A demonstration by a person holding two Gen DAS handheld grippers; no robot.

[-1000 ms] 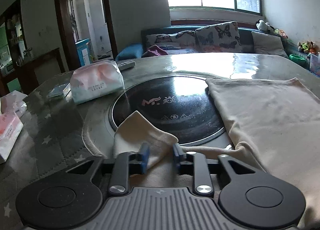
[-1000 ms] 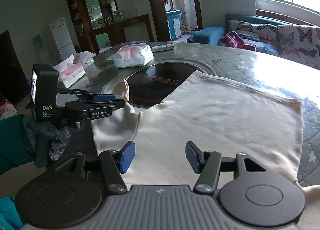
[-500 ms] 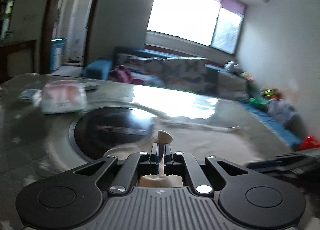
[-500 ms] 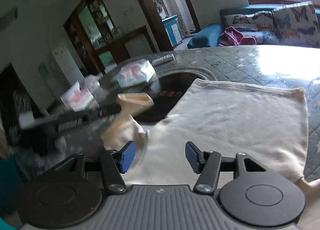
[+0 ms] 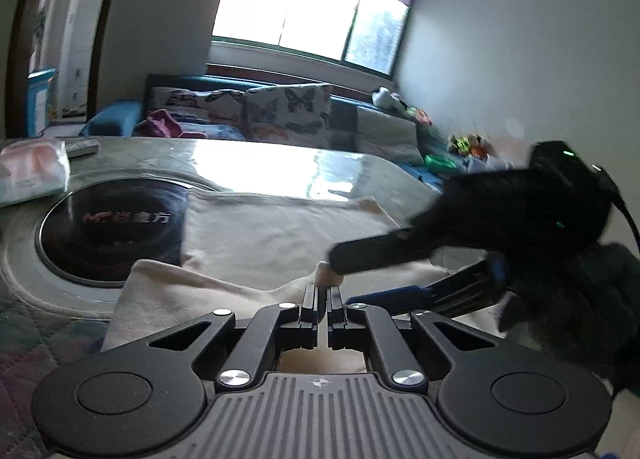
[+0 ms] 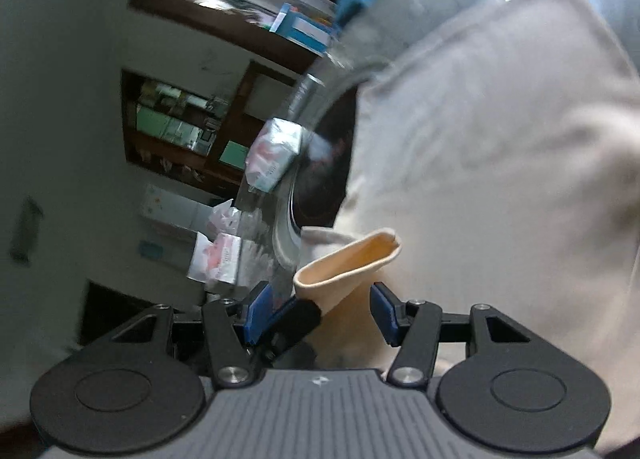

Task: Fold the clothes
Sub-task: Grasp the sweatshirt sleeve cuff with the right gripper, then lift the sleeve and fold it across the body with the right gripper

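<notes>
Cream sleeve cuff (image 5: 329,271), flat on desk (image 5: 248,163) a second ago, now lifted, clenched in my left tool (image 5: 322,301) over shirt body (image 5: 280,231). Right tool (image 6: 320,313) rolled, spread around cuff, not gripping. Sleeve fold underway.

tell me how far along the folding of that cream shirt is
Early stage. Done: the cream fabric shirt lies spread on the grey quilted table, partly over the round black cooktop. In hand: the left gripper is shut on the sleeve cuff, lifted toward the shirt body, with the open right gripper around it. Left: laying the sleeve flat and folding the body.
</notes>
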